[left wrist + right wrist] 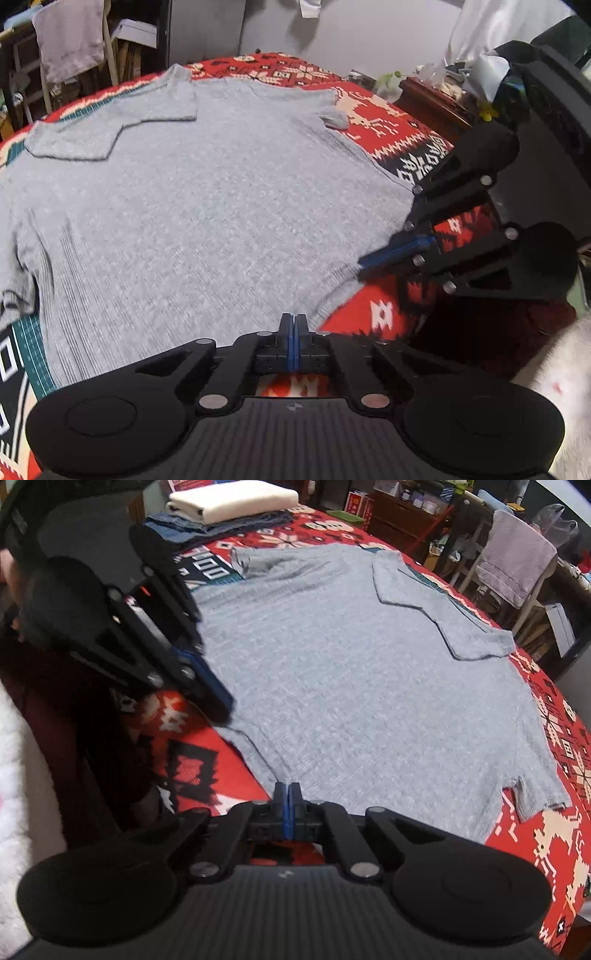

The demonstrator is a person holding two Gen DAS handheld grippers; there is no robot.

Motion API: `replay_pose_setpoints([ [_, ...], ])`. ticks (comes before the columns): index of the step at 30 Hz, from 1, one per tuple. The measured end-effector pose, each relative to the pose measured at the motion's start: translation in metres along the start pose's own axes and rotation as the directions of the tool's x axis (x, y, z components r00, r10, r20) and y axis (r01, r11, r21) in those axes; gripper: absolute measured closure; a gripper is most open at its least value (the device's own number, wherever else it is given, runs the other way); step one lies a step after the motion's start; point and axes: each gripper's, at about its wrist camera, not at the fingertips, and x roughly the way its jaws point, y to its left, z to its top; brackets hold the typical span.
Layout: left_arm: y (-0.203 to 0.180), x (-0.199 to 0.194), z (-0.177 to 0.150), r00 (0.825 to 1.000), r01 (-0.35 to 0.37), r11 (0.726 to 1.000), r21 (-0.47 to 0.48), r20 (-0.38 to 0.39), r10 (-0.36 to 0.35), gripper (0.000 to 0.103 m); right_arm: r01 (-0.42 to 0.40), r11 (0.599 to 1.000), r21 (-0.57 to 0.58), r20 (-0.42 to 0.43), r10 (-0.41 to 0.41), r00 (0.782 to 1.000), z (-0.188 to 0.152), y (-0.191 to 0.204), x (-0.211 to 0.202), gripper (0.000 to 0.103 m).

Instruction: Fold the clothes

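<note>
A grey short-sleeved shirt [203, 203] [369, 683] lies spread flat on a red patterned blanket [373, 125] [184, 749]. One side with its sleeve [110, 133] [443, 605] is folded inward over the body. My left gripper [293, 318] [226, 710] is shut on the shirt's near hem. My right gripper [287, 787] [360, 266] is shut on the same hem, a short way along it. Both hold the hem low, close to the blanket.
A stack of folded clothes [232, 502], white on top of denim, sits at the blanket's far end. A chair draped with a towel [517, 568] [70, 40] stands beyond the surface. A wooden cabinet [432, 99] is on one side. A white fluffy sleeve [554, 387] is near me.
</note>
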Motion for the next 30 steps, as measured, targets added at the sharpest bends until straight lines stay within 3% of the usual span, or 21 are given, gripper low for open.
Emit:
replay_pose_setpoints([
  [9, 0.005, -0.009, -0.006, 1.000, 0.013, 0.997, -0.071, 0.019, -0.011, 0.097, -0.045, 0.995, 0.094, 0.018, 0.044, 0.999, -0.002, -0.014, -0.009, 0.099],
  [11, 0.007, -0.013, -0.004, 0.999, 0.007, 0.996, -0.094, 0.036, -0.003, 0.095, -0.041, 0.989, 0.140, 0.047, 0.035, 0.998, -0.003, -0.017, -0.016, 0.091],
  [15, 0.012, -0.021, 0.001, 0.997, -0.021, 0.991, -0.129, 0.070, 0.031, 0.074, -0.023, 0.961, 0.275, 0.095, -0.003, 0.995, -0.005, -0.034, -0.030, 0.066],
  [17, 0.014, -0.023, 0.004, 0.995, -0.040, 0.989, -0.143, 0.085, 0.053, 0.070, -0.015, 0.936, 0.351, 0.117, -0.028, 0.993, -0.007, -0.043, -0.035, 0.055],
  [19, 0.015, -0.026, 0.006, 0.992, -0.065, 0.986, -0.153, 0.096, 0.080, 0.061, -0.008, 0.917, 0.398, 0.131, -0.049, 0.990, -0.009, -0.049, -0.037, 0.034],
  [21, 0.016, -0.027, 0.008, 0.989, -0.092, 0.984, -0.150, 0.103, 0.108, 0.057, 0.001, 0.900, 0.435, 0.143, -0.070, 0.987, -0.011, -0.054, -0.040, 0.022],
  [27, 0.024, -0.021, 0.010, 0.979, -0.147, 0.970, -0.193, 0.115, 0.171, 0.048, 0.064, 0.884, 0.463, 0.141, -0.145, 0.979, -0.010, -0.056, -0.034, 0.002],
  [30, 0.030, -0.017, 0.012, 0.974, -0.162, 0.957, -0.242, 0.115, 0.195, 0.046, 0.071, 0.856, 0.512, 0.160, -0.177, 0.971, -0.008, -0.059, -0.030, 0.001],
])
